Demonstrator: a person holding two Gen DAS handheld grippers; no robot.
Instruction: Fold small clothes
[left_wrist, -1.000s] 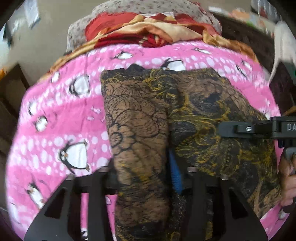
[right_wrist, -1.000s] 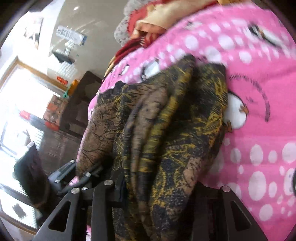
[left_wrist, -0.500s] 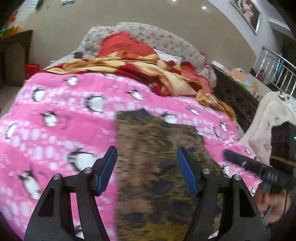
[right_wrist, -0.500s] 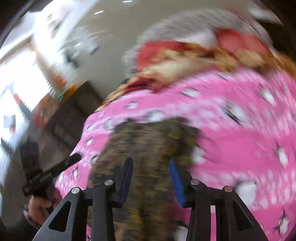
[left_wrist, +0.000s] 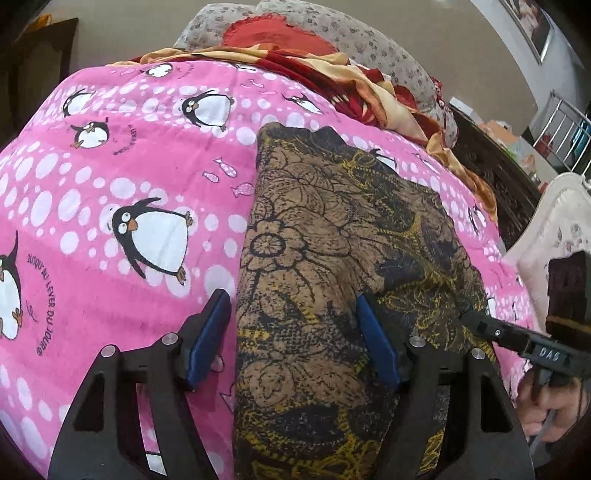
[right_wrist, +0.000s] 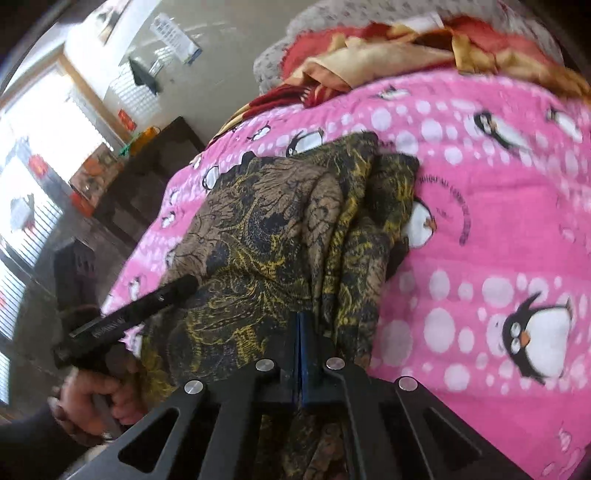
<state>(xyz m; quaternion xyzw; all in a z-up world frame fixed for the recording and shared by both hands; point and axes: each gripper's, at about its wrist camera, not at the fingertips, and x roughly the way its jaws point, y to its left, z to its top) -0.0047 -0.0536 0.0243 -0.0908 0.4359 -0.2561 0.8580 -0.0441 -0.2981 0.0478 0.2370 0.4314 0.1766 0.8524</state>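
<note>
A brown and black patterned cloth (left_wrist: 332, 258), folded into a long strip, lies on a pink penguin blanket (left_wrist: 122, 192). The left gripper (left_wrist: 291, 339) hangs over its near end, jaws just opened, apart from the fabric. The right gripper (right_wrist: 300, 354) is fully clenched, nothing visibly pinched.

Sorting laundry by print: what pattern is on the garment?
Brown garment with black and yellow floral print, clearest in the left wrist view.

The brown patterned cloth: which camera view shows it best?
The left wrist view: the brown patterned cloth lies sharp and nearly whole on the pink penguin blanket. The right wrist view shows its bunched folds, slightly blurred.
</note>
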